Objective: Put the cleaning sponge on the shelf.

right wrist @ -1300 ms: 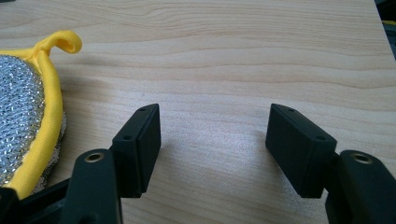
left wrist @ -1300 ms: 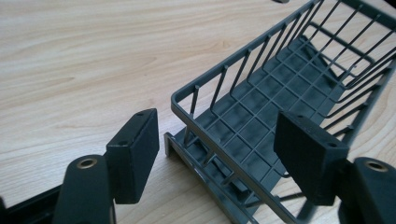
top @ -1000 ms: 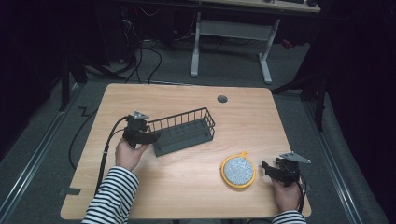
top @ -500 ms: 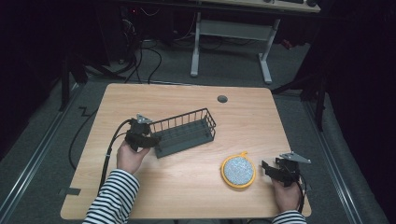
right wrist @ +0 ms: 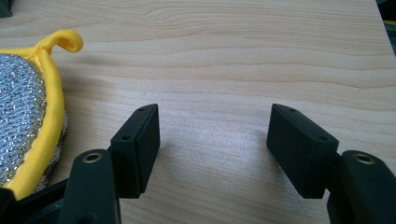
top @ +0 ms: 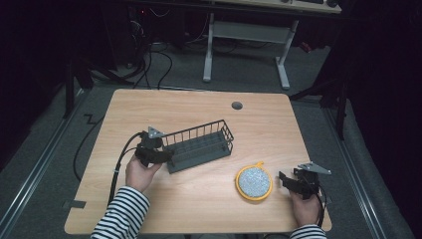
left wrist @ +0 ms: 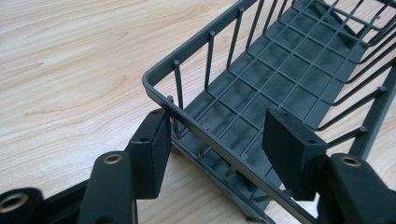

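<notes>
Left gripper (left wrist: 212,144) jaws open, straddling rack (top: 199,147) end rim; close squarely on rim (avoid thin bars). Right gripper (right wrist: 215,140) open, beside scourer (right wrist: 25,112).

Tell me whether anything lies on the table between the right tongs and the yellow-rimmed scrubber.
Nothing visible does. The right tongs stand open beside the scrubber, with bare wooden table between them. The wire basket sits farther off, at the left tongs.
</notes>
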Tool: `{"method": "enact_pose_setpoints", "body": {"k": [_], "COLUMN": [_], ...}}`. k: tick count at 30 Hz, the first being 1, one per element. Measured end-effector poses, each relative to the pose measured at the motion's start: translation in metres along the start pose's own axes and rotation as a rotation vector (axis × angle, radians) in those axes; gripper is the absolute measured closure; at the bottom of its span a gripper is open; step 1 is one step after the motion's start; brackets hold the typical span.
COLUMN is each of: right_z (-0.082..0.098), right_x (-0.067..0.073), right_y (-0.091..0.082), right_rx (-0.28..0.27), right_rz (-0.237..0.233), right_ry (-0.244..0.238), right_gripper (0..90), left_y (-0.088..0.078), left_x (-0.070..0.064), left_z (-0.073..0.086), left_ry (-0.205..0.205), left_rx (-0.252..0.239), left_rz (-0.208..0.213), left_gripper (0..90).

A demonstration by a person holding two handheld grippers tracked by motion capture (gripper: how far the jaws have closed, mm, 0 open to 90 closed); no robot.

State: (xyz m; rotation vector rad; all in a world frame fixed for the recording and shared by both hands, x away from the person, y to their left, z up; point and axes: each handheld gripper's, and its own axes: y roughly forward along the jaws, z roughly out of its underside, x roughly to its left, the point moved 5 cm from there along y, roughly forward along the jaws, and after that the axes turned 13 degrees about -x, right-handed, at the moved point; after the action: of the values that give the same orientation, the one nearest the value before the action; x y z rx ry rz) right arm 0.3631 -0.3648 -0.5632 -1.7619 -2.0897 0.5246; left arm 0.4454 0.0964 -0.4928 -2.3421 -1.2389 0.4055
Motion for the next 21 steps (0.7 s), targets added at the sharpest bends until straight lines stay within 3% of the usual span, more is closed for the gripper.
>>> {"method": "enact_pose_setpoints", "body": {"k": [21], "right_z": [0.0], "right_x": [0.001], "right_y": [0.0], "right_rx": [0.003], "right_rz": [0.005], "right_ry": [0.002], "right_gripper": [35.1], "left_y": [-0.01], "left_x": [-0.016], "left_z": [0.008], "left_ry": [0.005], "left_rx": [-0.011], "left_rz": [0.044], "left_gripper": [42.8]}}
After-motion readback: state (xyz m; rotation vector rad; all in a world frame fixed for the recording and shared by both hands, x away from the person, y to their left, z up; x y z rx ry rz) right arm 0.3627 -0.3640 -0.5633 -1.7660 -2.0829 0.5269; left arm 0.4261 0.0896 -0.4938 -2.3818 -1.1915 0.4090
